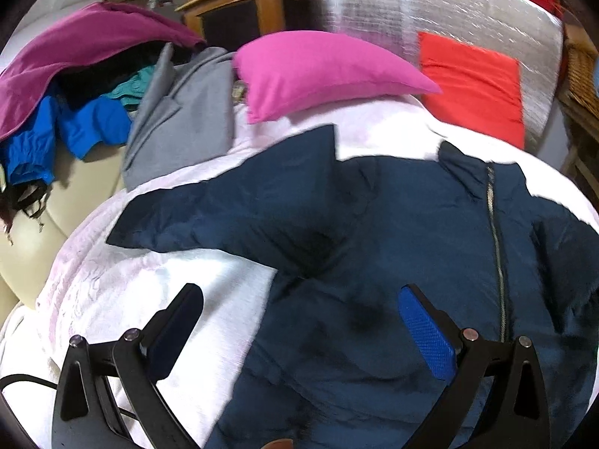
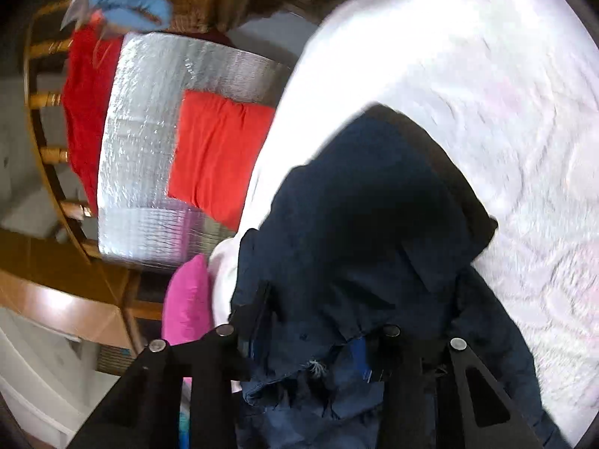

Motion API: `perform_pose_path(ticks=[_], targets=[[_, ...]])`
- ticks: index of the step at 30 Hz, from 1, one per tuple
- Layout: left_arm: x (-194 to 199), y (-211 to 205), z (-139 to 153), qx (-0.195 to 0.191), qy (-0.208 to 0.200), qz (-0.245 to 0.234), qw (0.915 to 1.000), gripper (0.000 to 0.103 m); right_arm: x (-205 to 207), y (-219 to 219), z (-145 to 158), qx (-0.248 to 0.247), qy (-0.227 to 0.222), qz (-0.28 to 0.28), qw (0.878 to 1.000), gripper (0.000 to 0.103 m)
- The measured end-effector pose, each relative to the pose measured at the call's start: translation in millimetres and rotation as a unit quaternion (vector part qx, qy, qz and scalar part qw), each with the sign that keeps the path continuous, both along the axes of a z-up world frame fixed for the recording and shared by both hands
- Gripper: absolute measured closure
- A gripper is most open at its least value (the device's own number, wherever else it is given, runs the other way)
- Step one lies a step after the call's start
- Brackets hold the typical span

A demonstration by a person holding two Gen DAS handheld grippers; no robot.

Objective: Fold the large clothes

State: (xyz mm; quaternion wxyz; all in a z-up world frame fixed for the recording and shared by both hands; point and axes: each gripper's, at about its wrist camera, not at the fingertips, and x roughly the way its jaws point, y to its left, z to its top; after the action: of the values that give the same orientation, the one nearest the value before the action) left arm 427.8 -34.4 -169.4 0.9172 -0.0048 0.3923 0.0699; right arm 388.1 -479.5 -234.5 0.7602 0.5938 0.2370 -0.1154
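Left fingers (image 1: 299, 321) spread above navy jacket (image 1: 374, 224); right fingers (image 2: 310, 340) pinching its bunched fabric.

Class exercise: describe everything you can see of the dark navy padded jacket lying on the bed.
The dark navy padded jacket looks like soft, matte puffer fabric with a metal zip running up to a stand collar. It lies spread on the white quilted bedcover, one sleeve stretched out sideways. The right gripper is shut on a bunched fold of it; the left gripper hovers open above it.
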Motion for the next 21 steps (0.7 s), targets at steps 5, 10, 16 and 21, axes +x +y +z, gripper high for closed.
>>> perform_pose_path(ticks=[5, 10, 16, 21], targets=[[4, 34, 7, -0.021, -0.007, 0.043, 0.9988, 0.0, 19, 40, 56, -0.154, 0.0, 0.042, 0.987, 0.071], [5, 63, 9, -0.04, -0.008, 0.08, 0.9959, 0.0, 50, 117, 100, -0.293, -0.016, 0.145, 0.945, 0.071], [4, 84, 12, -0.049, -0.013, 0.103, 0.9934, 0.0, 71, 220, 79, -0.364, 0.001, 0.293, 0.884, 0.071], [5, 84, 11, -0.04, -0.012, 0.092, 0.9948, 0.0, 75, 248, 29, -0.3, 0.038, 0.379, 0.875, 0.042]])
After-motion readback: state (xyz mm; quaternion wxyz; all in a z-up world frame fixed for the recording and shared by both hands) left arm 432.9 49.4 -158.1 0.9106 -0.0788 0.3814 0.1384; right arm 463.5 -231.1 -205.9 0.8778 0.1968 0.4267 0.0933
